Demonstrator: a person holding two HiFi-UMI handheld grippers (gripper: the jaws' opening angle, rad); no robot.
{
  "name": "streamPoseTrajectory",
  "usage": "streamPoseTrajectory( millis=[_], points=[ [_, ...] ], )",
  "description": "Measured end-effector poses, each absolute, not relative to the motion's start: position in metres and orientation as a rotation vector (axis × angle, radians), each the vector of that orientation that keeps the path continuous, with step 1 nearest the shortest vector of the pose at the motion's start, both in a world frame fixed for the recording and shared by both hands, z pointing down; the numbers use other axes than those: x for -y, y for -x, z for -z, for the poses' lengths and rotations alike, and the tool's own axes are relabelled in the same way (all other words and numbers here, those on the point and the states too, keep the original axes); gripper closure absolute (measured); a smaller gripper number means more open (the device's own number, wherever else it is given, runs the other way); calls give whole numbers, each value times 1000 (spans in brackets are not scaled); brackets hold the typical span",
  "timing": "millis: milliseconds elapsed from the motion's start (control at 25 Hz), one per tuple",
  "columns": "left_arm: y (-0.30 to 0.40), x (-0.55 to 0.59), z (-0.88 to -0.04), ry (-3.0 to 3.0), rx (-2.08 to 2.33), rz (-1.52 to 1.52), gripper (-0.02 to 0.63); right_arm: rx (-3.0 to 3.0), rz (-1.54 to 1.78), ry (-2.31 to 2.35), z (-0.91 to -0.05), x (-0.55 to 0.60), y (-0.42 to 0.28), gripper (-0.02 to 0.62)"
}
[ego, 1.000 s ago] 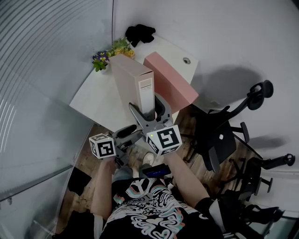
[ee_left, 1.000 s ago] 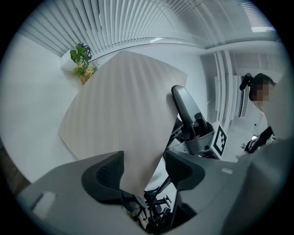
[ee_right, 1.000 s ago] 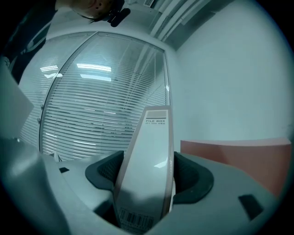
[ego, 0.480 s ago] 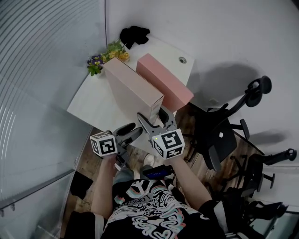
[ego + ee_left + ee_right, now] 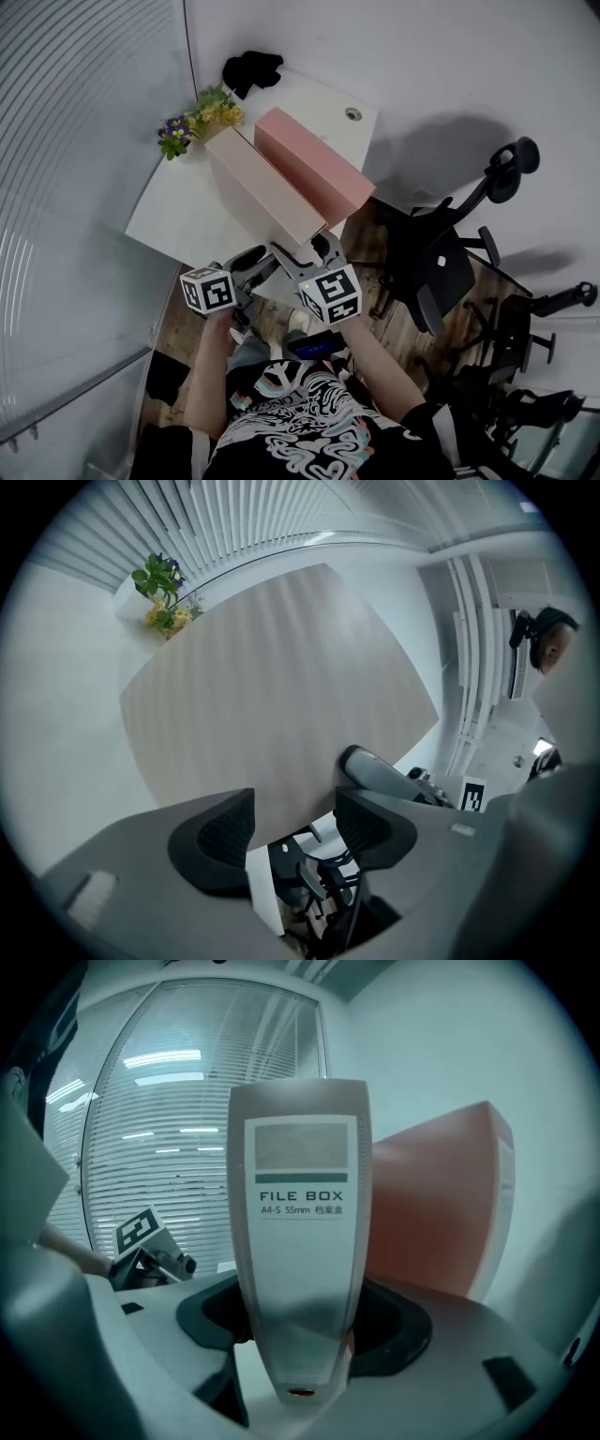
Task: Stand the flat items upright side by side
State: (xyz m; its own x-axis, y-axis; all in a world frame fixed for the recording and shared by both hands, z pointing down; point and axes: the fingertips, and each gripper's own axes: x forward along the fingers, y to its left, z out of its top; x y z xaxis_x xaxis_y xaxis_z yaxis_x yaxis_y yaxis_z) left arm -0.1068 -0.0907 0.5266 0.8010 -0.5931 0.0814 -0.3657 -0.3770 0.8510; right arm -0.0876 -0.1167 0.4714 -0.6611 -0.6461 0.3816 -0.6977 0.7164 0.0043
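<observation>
A beige file box (image 5: 258, 187) stands on its long edge on the white table (image 5: 178, 211), close beside an upright pink file box (image 5: 309, 169). My right gripper (image 5: 305, 249) is shut on the beige box's near spine end. In the right gripper view the labelled spine (image 5: 300, 1232) sits between both pads, which have tightened slightly, and the pink box (image 5: 436, 1213) stands to its right. My left gripper (image 5: 255, 264) hovers at the table's near edge beside that box end. Its jaws have narrowed a little but stay open, facing the box's broad side (image 5: 272, 696).
A pot of yellow and purple flowers (image 5: 192, 117) and a black object (image 5: 248, 67) sit at the table's far corner by the blinds. A cable grommet (image 5: 352, 113) marks the far right of the table. Black office chairs (image 5: 441, 272) stand on the wooden floor to the right.
My right gripper has come down with the beige box, lowering its near end towards the table beside the pink box. The left gripper has shifted slightly and stays low at the table edge.
</observation>
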Motion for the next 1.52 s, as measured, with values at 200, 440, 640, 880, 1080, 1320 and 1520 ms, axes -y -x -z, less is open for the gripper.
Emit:
streamPoseTrajectory(
  millis=[200, 440, 640, 880, 1080, 1320, 1520],
  points=[
    [106, 94, -530, -1969, 711, 334, 351, 2564, -188, -1046, -470, 118, 86, 285],
    [120, 98, -538, -1915, 755, 383, 351, 2547, -185, -1079, -468, 110, 76, 273],
    [133, 108, -540, -1904, 805, 408, 351, 2545, -220, -1105, -470, 102, 63, 273],
    [133, 115, -537, -1891, 791, 446, 351, 2559, -247, -1134, -474, 103, 60, 276],
    [139, 117, -541, -1855, 813, 499, 353, 2543, -249, -1139, -483, 98, 55, 307],
    [142, 120, -545, -1848, 842, 509, 351, 2586, -289, -1097, -486, 98, 55, 307],
    [142, 124, -548, -1832, 850, 508, 353, 2592, -275, -1073, -486, 98, 57, 336]
  ],
)
